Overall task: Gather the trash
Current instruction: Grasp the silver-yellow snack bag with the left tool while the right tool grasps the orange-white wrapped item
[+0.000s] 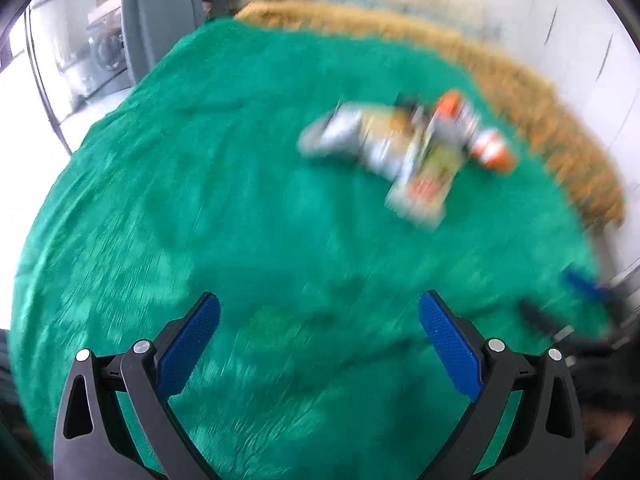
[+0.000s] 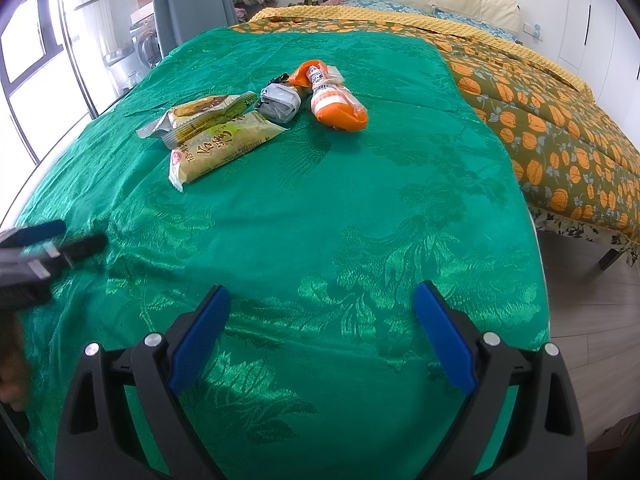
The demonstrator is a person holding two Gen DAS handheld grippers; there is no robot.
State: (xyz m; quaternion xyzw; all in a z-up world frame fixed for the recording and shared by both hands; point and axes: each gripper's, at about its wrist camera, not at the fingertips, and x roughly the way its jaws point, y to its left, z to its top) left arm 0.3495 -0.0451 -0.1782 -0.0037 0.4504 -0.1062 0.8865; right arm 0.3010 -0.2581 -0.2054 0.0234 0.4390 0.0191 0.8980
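On the green cloth (image 2: 320,200) the trash lay in a far cluster. Left to right from the grey crumpled bag (image 2: 278,102): two yellow snack wrappers (image 2: 216,136) just left of it, touching; the orange-and-white packet (image 2: 334,98) just right. Both tools hung near the cloth's front edge, the left tool (image 1: 320,320) and right tool (image 2: 322,312) with jaws spread, empty. Likely trouble: slick, flat wrappers might slide away, or fingers might pinch the loose cloth.
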